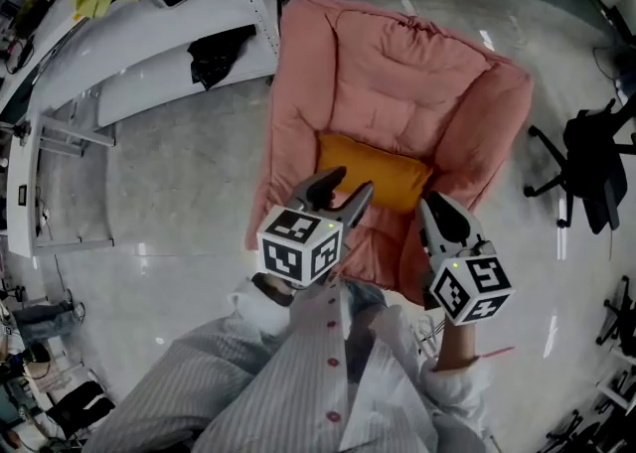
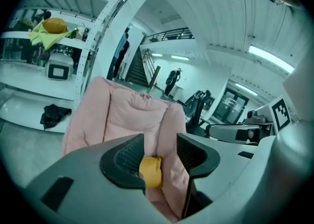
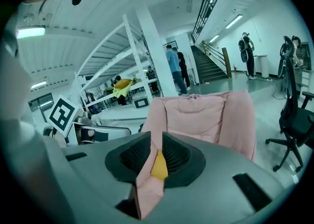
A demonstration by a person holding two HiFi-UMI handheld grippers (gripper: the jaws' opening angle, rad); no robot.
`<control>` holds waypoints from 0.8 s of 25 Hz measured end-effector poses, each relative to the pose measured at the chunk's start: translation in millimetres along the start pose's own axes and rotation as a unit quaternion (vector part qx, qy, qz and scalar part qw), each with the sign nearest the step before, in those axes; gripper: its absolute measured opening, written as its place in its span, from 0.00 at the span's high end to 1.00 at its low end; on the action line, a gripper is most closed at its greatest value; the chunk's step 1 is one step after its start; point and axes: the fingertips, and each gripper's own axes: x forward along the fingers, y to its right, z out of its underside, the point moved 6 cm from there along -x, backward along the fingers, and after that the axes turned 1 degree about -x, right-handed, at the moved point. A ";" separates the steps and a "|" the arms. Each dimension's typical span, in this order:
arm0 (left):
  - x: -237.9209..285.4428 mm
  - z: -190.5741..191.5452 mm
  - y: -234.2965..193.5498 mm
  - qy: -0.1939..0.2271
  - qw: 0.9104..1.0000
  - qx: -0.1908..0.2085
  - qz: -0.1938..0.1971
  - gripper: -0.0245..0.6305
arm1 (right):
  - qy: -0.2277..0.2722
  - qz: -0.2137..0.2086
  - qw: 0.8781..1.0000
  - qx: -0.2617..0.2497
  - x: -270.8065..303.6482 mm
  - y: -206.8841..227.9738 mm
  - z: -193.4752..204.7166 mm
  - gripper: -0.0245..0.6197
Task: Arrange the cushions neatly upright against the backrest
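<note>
Cushion: I see the orange cushion (image 1: pixel 378 173) low on the armchair (image 1: pixel 397 64); uprighting looks undone.
Jaws: left gripper (image 1: pixel 352 183) spread, right gripper (image 1: pixel 433 209) barely parted, both empty.

We see one orange cushion (image 1: pixel 373 173), a plump rectangle with rounded corners, lying crosswise on the seat of the pink armchair (image 1: pixel 294 113). Its long side runs left to right, and its far edge touches the foot of the quilted backrest (image 1: pixel 397 74). It sits about midway between the chair's two padded arms. We cannot tell whether it stands upright or leans back. From the near side it shows only as a small orange patch low against the pink padding.
</note>
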 end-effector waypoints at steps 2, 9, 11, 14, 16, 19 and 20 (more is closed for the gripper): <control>-10.9 -9.7 13.9 0.012 1.000 0.005 0.006 0.63 | 0.023 -0.015 1.000 -0.004 -11.8 -10.1 -12.4 0.86; -50.8 -42.2 64.5 0.073 0.996 0.042 0.034 0.72 | 0.094 -0.051 0.994 -0.026 -51.0 -41.5 -49.5 0.87; -60.7 -49.3 76.7 0.086 0.994 0.054 0.037 0.76 | 0.111 -0.058 0.992 -0.030 -60.9 -48.8 -57.0 0.89; -75.7 -56.3 91.3 0.108 0.992 0.056 0.037 0.83 | 0.126 -0.064 0.989 -0.045 -73.1 -59.2 -63.1 0.91; -84.7 -58.2 99.3 0.120 0.991 0.056 0.035 0.90 | 0.129 -0.070 0.988 -0.051 -80.4 -65.9 -63.4 0.92; -90.9 -60.8 108.9 0.138 0.988 0.057 0.033 0.94 | 0.131 -0.075 0.986 -0.065 -91.0 -70.9 -64.5 0.92; -91.9 -61.1 111.5 0.143 0.987 0.058 0.033 0.94 | 0.132 -0.075 0.986 -0.070 -94.3 -71.7 -65.1 0.93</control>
